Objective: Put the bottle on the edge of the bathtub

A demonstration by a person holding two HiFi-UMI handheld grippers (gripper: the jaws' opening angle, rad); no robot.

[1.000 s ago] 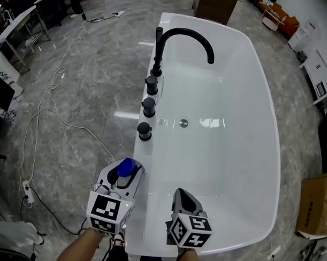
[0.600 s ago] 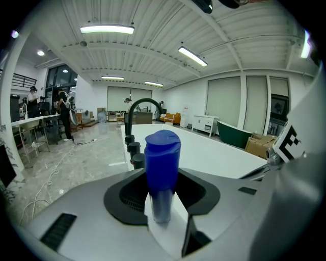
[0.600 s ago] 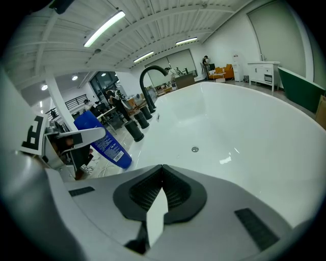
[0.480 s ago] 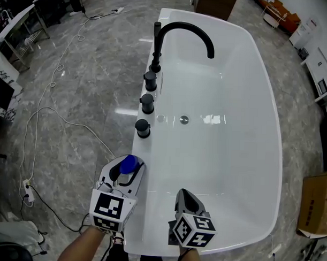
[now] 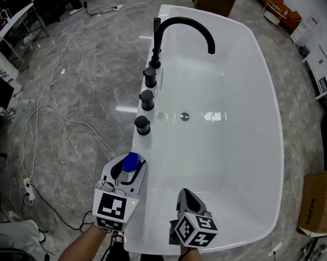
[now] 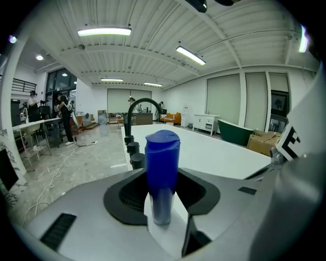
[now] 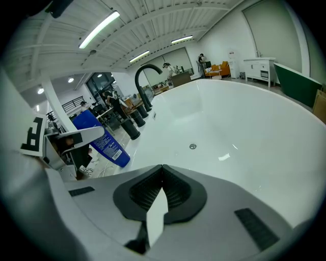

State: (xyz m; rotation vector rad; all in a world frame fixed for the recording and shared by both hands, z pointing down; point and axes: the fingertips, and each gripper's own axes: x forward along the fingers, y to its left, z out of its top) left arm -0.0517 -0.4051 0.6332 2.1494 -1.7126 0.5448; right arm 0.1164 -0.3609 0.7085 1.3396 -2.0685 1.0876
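Right tongs (image 7: 162,166) clenched, empty, over the tub's near end. Left tongs (image 5: 129,171) grasp the blue bottle (image 6: 162,168), which is tilted at the bathtub's left rim (image 5: 141,149); contact unclear. Risk: the rim looks narrow and rounded, so releasing while tilted likely topples it into the tub or onto the floor (image 5: 72,124). Further on, the nearest faucet knob (image 5: 142,125) could get bumped.

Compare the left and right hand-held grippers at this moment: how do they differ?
The left hand-held gripper is clamped on a blue bottle; the right hand-held gripper holds nothing. The left one's jaws stand apart around the bottle, while the right one's are shut together. The left hangs by the bathtub at its left rim, the right over its inside. Both carry a marker cube.
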